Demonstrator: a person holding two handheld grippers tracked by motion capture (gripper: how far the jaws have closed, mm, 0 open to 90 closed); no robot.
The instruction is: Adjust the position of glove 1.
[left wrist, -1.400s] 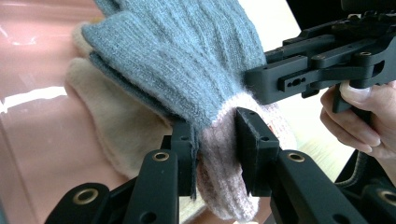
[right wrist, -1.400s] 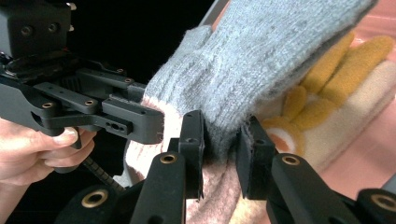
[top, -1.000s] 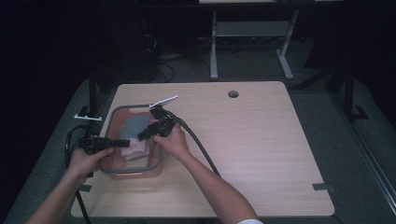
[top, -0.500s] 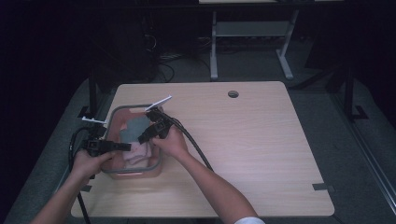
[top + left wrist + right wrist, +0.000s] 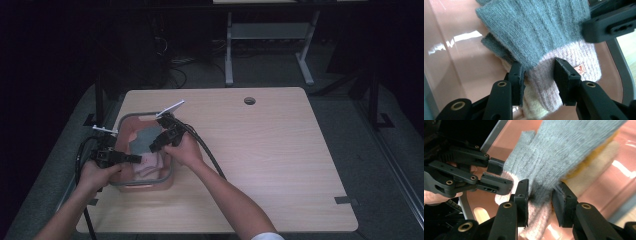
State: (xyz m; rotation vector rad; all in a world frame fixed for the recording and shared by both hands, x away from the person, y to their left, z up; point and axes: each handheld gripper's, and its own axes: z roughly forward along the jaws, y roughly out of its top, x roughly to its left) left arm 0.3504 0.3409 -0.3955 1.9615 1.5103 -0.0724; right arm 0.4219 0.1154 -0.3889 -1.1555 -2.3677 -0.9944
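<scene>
Two hand-held grippers meet over a pink translucent bin with a grey rim, which stands at the near left part of the wooden table. Inside it lies a knitted glove, grey over the fingers and pale pink at the cuff, on top of a cream knit piece and, in the right gripper view, something yellow-orange beneath. From above, the left gripper comes in from the bin's left side and the right gripper from its right, their tips close together over the glove. In the left gripper view the left gripper straddles the pink cuff; its jaws have just been opening, and the left pad sits against the knit while the right pad looks barely clear, so the hold is loosened. In the right gripper view the right gripper spans the glove where grey meets pink; its jaws have also been opening, though the wool bunches between the pads and touches both.
</scene>
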